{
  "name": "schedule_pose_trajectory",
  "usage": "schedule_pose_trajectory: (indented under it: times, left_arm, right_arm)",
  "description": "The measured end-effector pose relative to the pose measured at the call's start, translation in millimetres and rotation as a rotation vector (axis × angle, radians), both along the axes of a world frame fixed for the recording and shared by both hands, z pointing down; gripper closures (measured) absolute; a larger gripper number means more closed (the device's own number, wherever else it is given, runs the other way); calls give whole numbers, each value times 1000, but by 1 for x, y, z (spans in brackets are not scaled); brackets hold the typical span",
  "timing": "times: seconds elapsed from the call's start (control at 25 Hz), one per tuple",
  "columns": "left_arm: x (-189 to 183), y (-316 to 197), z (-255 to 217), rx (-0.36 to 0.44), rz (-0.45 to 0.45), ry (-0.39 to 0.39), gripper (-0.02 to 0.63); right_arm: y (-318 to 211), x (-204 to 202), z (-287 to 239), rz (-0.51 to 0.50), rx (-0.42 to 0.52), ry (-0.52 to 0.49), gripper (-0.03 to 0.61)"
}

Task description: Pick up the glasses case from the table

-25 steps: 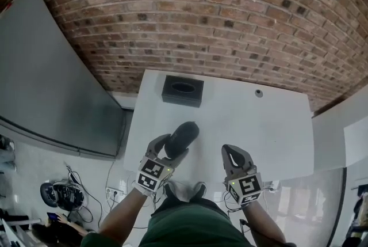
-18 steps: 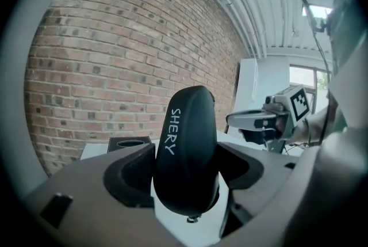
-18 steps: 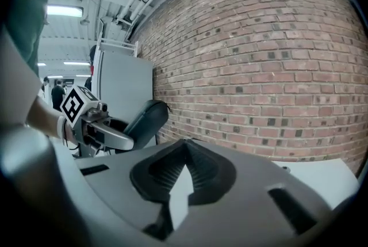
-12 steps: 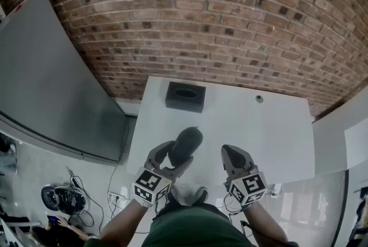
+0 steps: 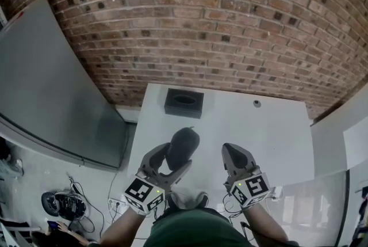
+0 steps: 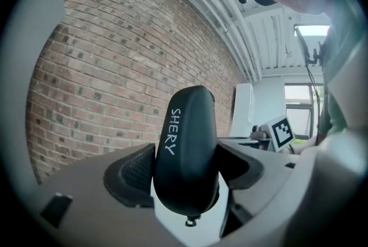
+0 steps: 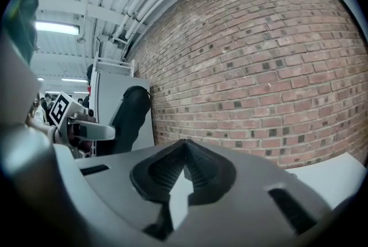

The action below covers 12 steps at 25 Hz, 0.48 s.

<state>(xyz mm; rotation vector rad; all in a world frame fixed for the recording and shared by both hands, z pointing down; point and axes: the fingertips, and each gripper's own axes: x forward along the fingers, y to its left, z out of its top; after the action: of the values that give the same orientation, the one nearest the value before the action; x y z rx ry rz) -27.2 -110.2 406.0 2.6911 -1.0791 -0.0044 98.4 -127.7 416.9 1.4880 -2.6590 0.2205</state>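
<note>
Black, hard-shell glasses case sits pinched in the left gripper, 1 jaw on each long side, approx. mid-body. The case stands nearly upright, white lettering facing the gripper's camera, a small zip pull hanging at its 6 o'clock end. Brick wall and ceiling show behind it in the left gripper view, so the gripper looks tipped upward and the case reads as clear of the white worktop; can't see an actual gap under it, tho.

Right gripper hangs at approx. 3 o'clock of the case, jaws pressed together on nothing, well apart from it. A black box rests on the worktop at 12 o'clock of the case, near the wall.

Step in hand, I'd say: the lift itself, pick-up basically done. Next move needs only a steady squeeze w/ no tilt, as the smooth, rounded shell could slip.
</note>
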Motion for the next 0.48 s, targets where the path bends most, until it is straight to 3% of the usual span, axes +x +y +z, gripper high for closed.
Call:
schedule_pose_trajectory:
  times: [0.24, 0.48]
  left_arm:
    - [-7, 1, -32, 61, -8, 20, 290]
    - [-22, -4, -48, 102, -62, 20, 290]
  right_arm:
    - [-1, 0, -32, 9, 87, -15, 578]
    - [-1, 6, -43, 13, 114, -14, 577]
